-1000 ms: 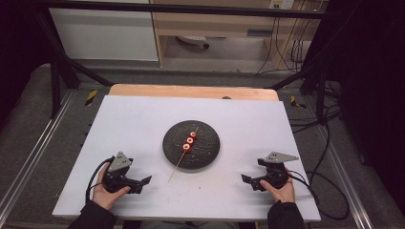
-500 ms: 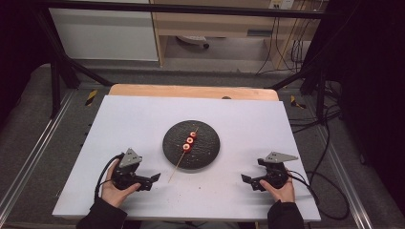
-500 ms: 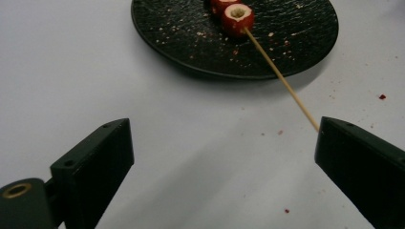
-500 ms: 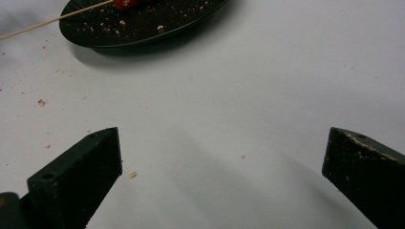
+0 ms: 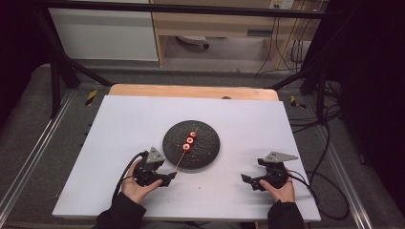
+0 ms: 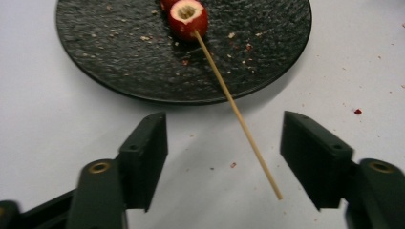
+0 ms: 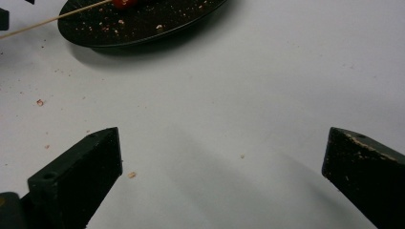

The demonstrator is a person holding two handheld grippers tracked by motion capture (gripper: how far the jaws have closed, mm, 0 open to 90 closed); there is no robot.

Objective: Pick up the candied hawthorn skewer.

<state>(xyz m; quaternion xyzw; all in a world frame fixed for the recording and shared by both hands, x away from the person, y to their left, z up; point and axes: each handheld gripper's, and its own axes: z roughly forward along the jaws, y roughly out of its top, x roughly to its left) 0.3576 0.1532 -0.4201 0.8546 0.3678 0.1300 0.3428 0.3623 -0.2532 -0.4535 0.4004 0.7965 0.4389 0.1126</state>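
White table [image 5: 143,124] seen from above, with a round black plate [image 5: 205,155] near its middle. On the plate, a thin wooden skewer [image 5: 181,160] threaded through three red fruit pieces [image 5: 190,140], lying slantwise, blunt end poking past the near rim over the bare table. Crumbs and red flecks scattered across plate and table.

Left hand-held gripper [image 5: 168,177] just at the near-left rim of the plate, held in a hand [image 5: 136,186] coming in from the bottom edge, cable looping off to the left. In the left gripper view [image 6: 224,160]: jaws partly open, just been closing, the free end of the skewer [image 6: 239,119] lying between them, nearer the right-hand jaw, touched by neither. Nothing gripped yet. Nearest fruit piece [image 6: 188,19] sitting on the plate beyond, hollow core facing the camera, skewer entering at its lower side.

Right hand-held gripper [image 5: 248,180] well apart from the plate, low on the right side of the table, held in the other hand [image 5: 282,191]. In the right gripper view [image 7: 222,181]: jaws wide open over bare table, nothing between them; plate edge [image 7: 143,36] and skewer tip [image 7: 47,21] far off at the top left.
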